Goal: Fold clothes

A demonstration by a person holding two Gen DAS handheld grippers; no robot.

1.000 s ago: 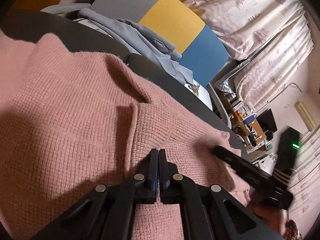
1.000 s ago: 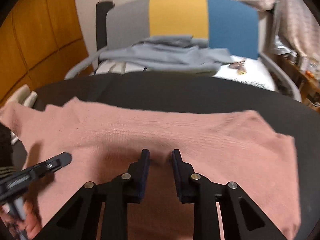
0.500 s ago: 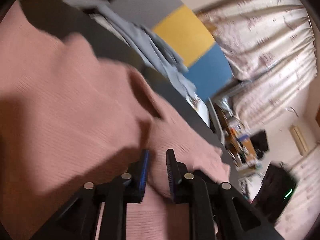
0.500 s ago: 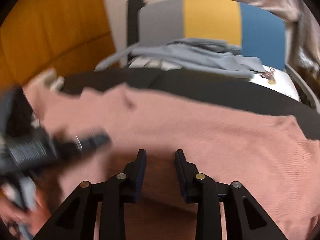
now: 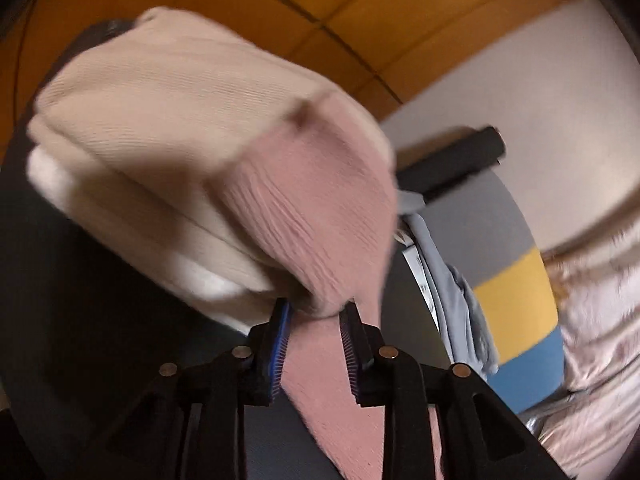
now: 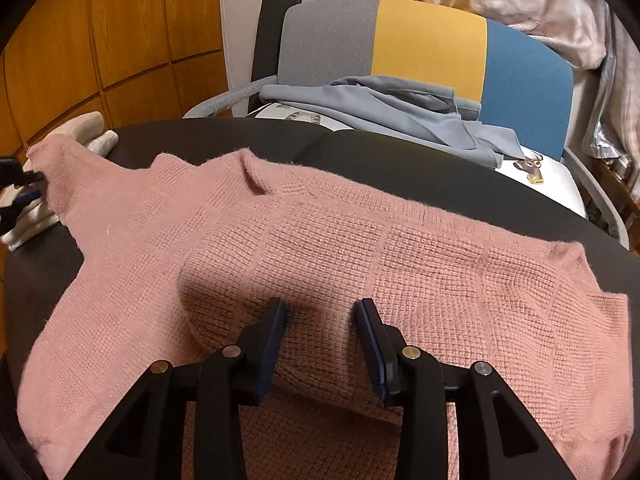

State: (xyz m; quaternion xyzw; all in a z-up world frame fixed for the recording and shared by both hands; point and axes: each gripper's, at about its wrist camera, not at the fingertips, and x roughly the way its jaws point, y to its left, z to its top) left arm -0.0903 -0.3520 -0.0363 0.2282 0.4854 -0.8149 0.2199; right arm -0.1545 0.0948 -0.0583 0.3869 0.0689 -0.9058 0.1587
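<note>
A: Where's the pink sweater [image 6: 320, 248]?
B: Spread across the black table [image 6: 420, 160]. Right gripper [image 6: 320, 312] hovers above it, jaws parted, just widened, holding nothing.
A: Left gripper [image 5: 316, 316]?
B: Blurry; jaws just opened around the sleeve cuff [image 5: 312, 216], seemingly not pinching.

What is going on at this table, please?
A person is folding a pink sweater on a dark table with two handheld claws. The left claw has the sleeve's end between its jaws, which have just been opening; blur hides any grip. The right claw is over the body, jaws likewise opening, empty.
</note>
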